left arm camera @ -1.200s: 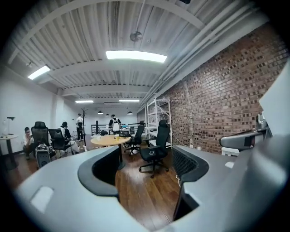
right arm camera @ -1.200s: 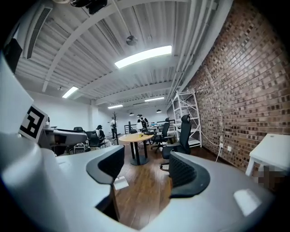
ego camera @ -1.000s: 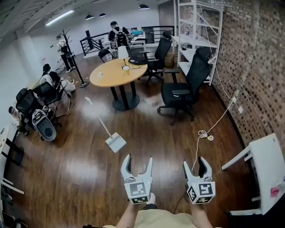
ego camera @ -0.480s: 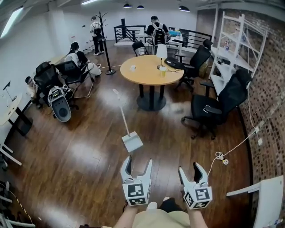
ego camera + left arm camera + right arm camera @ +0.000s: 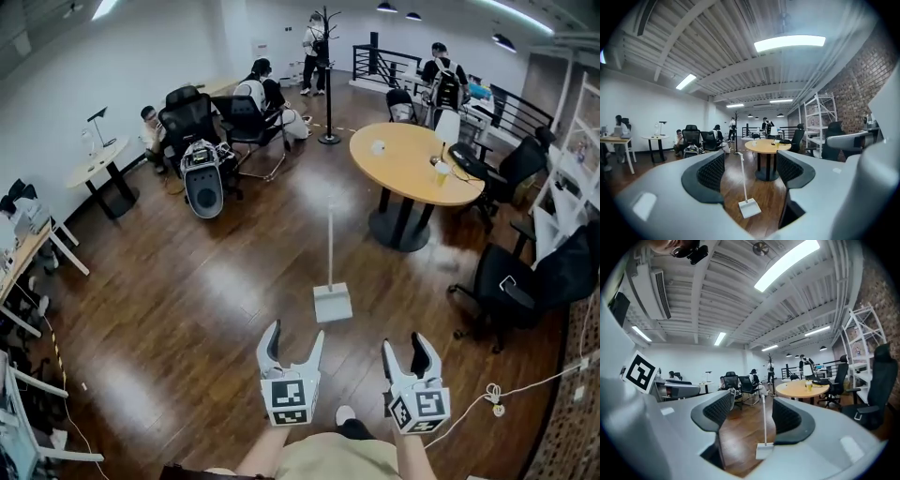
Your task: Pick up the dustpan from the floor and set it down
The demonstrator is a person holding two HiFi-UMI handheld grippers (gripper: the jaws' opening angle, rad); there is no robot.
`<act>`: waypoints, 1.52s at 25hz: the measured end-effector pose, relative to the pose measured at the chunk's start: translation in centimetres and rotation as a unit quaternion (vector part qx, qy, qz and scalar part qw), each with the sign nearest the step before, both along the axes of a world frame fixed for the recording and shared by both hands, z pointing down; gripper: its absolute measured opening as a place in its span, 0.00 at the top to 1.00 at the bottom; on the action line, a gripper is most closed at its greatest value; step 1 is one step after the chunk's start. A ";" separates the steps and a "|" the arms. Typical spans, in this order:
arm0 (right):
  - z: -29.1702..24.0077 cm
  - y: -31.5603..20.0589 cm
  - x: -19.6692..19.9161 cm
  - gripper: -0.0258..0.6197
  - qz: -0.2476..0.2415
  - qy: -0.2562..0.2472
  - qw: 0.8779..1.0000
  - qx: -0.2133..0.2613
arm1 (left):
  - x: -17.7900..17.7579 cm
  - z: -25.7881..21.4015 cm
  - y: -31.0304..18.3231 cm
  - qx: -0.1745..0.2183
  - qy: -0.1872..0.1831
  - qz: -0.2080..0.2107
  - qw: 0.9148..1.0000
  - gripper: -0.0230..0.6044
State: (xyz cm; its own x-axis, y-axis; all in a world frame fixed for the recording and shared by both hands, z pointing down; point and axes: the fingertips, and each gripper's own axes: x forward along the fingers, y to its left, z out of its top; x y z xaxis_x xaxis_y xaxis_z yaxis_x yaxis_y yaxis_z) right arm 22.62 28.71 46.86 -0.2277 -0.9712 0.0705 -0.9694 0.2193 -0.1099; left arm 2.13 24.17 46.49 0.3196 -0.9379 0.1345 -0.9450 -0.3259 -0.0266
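A white dustpan [image 5: 333,303] stands on the dark wood floor with its long thin handle [image 5: 330,246] upright. It is a little ahead of both grippers and touches neither. My left gripper [image 5: 294,335] is open and empty; in the left gripper view the dustpan [image 5: 750,207] shows low between its fingers, well beyond them. My right gripper [image 5: 405,346] is held level with its jaws closing and nothing between them. In the right gripper view the dustpan [image 5: 765,451] is also out ahead on the floor.
A round wooden table [image 5: 412,164] stands beyond the dustpan, with black office chairs [image 5: 525,281] to the right. Seated people and chairs [image 5: 202,122] fill the far left, near a coat stand [image 5: 328,75]. A white cable [image 5: 497,394] lies at right. My shoe [image 5: 345,414] is below.
The view has swung to the left: the brick wall and shelves have left the picture. The dustpan now stands straight ahead between the two grippers instead of off to the left.
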 end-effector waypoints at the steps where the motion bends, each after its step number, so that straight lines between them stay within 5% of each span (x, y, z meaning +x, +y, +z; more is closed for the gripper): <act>1: -0.4 -1.3 0.2 0.54 -0.012 -0.002 1.000 0.004 | 0.0 -0.5 -0.7 0.006 -0.002 -0.013 1.000 0.44; 9: -1.3 -8.3 -0.6 0.54 -0.123 0.003 0.992 0.025 | 1.0 -2.3 -3.6 0.021 -0.007 -0.072 0.997 0.50; 17: 1.0 -11.9 -3.3 0.54 -0.177 -0.012 0.984 0.003 | -2.1 -0.9 -5.5 -0.002 -0.032 -0.124 0.992 0.50; 31: 0.4 -24.6 -9.4 0.54 -0.170 0.023 0.985 0.008 | -8.5 0.5 -18.8 0.013 -0.010 -0.109 0.994 0.49; 38: -1.1 -29.0 -16.8 0.54 -0.206 0.057 0.976 0.041 | -15.1 0.4 -24.1 0.024 -0.008 -0.118 0.993 0.49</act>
